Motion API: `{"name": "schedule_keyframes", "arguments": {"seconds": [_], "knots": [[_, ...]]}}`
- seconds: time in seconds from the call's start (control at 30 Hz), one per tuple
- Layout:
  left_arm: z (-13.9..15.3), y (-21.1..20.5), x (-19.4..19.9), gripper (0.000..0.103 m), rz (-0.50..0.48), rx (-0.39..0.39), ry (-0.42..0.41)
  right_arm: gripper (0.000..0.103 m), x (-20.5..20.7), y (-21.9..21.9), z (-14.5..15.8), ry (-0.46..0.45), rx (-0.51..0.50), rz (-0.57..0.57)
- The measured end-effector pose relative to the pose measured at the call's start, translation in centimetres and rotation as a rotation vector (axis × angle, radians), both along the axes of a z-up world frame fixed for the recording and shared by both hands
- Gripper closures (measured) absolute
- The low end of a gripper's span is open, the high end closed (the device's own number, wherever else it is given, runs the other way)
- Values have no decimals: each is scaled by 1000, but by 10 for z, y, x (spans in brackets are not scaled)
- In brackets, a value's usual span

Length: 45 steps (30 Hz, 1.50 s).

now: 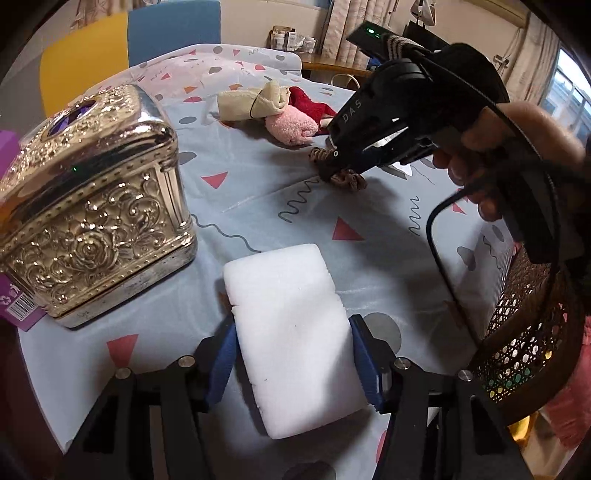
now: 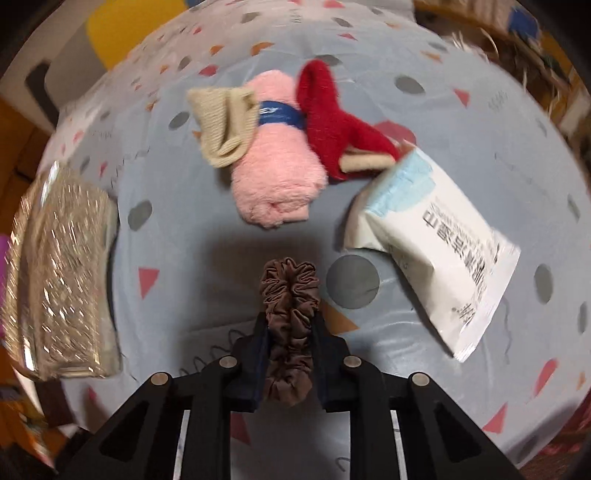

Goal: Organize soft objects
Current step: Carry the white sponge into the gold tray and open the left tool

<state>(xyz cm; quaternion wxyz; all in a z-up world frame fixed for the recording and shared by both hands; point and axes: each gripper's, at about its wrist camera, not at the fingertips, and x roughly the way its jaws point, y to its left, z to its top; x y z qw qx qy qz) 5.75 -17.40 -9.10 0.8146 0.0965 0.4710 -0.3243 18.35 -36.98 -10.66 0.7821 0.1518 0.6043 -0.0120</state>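
My left gripper (image 1: 292,350) is shut on a white foam block (image 1: 288,317), its blue pads pressing on both long sides just above the patterned tablecloth (image 1: 258,206). In the right wrist view my right gripper (image 2: 290,325) is shut on a brown scrunchie (image 2: 290,291), squeezed narrow between the fingers. From the left wrist view the right gripper (image 1: 332,162) points steeply down onto the scrunchie (image 1: 347,179) at mid-table. Beyond it lie a rolled pink towel (image 2: 277,173) with a blue band, a beige sock (image 2: 225,122) and a red sock (image 2: 332,118).
An ornate silver box (image 1: 92,206) stands at the left on a purple carton (image 1: 18,310). A white tissue packet (image 2: 432,251) lies right of the scrunchie. A wicker basket (image 1: 524,332) sits at the table's right edge. Yellow and blue chairs (image 1: 173,29) stand behind.
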Motion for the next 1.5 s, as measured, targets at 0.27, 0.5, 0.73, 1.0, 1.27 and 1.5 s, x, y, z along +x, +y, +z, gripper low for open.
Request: {"name": "schedule_keyframes", "arguments": {"seconds": [0.27, 0.5, 0.73, 1.0, 1.27, 1.5], "knots": [[58, -2, 19, 45, 6, -104, -70, 84, -10, -29, -2, -33, 122, -91], [114, -20, 70, 45, 47, -164, -118, 84, -11, -31, 0, -37, 88, -74], [159, 27, 114, 45, 197, -201, -211, 83, -8, -29, 0, -33, 56, -52], [177, 171, 114, 45, 445, -193, -291, 81, -9, -26, 0, -28, 30, -33], [136, 312, 82, 45, 726, -163, -214, 81, -2, -17, -2, -24, -13, -15], [77, 374, 26, 43, 867, -150, -82, 78, -3, -9, -2, -34, -66, 1]]}}
